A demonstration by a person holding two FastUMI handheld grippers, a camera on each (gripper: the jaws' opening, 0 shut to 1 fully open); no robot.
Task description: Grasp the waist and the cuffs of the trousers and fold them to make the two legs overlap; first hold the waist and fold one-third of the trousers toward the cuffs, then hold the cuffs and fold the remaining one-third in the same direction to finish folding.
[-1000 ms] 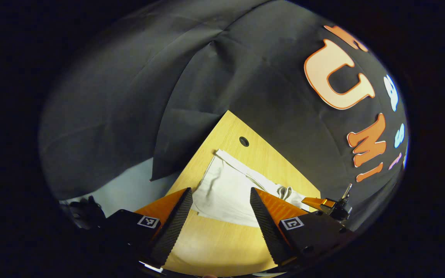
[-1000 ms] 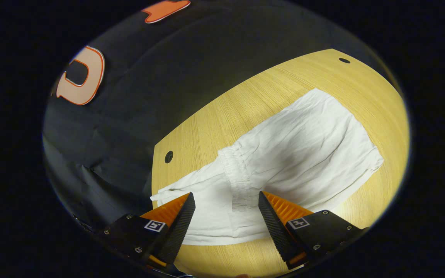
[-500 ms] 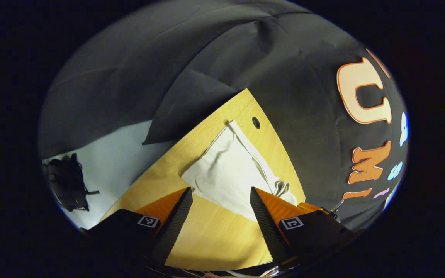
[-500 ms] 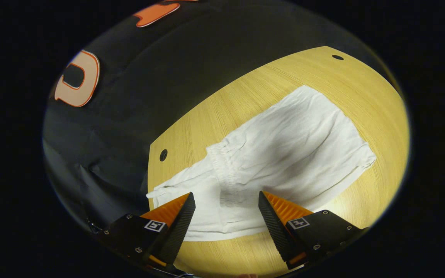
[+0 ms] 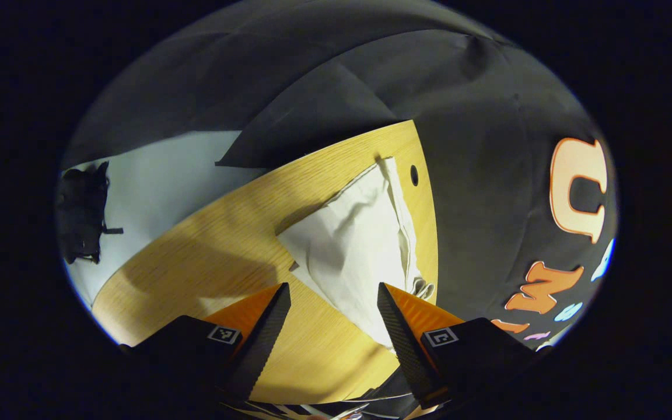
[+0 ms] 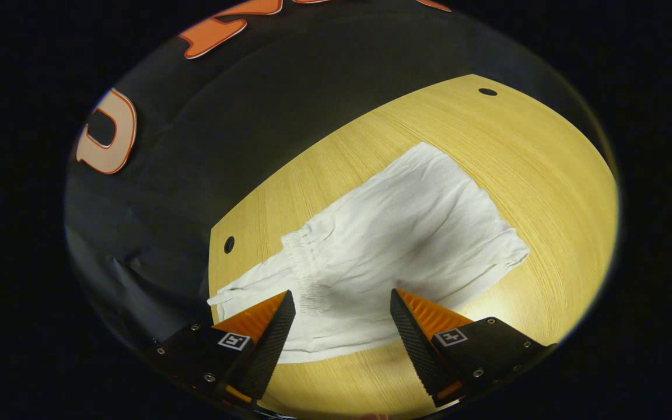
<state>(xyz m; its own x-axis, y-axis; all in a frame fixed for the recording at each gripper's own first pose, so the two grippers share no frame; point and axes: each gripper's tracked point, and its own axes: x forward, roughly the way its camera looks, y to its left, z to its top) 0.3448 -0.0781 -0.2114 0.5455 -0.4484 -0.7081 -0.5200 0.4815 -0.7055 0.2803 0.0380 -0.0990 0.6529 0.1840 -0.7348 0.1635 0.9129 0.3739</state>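
White trousers (image 6: 394, 245) mid-frame on surface (image 6: 546, 169): light, limp, wrinkly; pinch cuffs (image 6: 222, 297) lower left; both hand-held grippers, left (image 5: 334, 315) and right (image 6: 342, 321), apart, empty

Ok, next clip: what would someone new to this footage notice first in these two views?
The white trousers stand out most, lying folded on the pale wooden table with the gathered waistband on top. Next come the two pairs of fingers at the bottom of each view: the right gripper hangs open above the trousers' near edge, and the left gripper is open above bare wood beside them.
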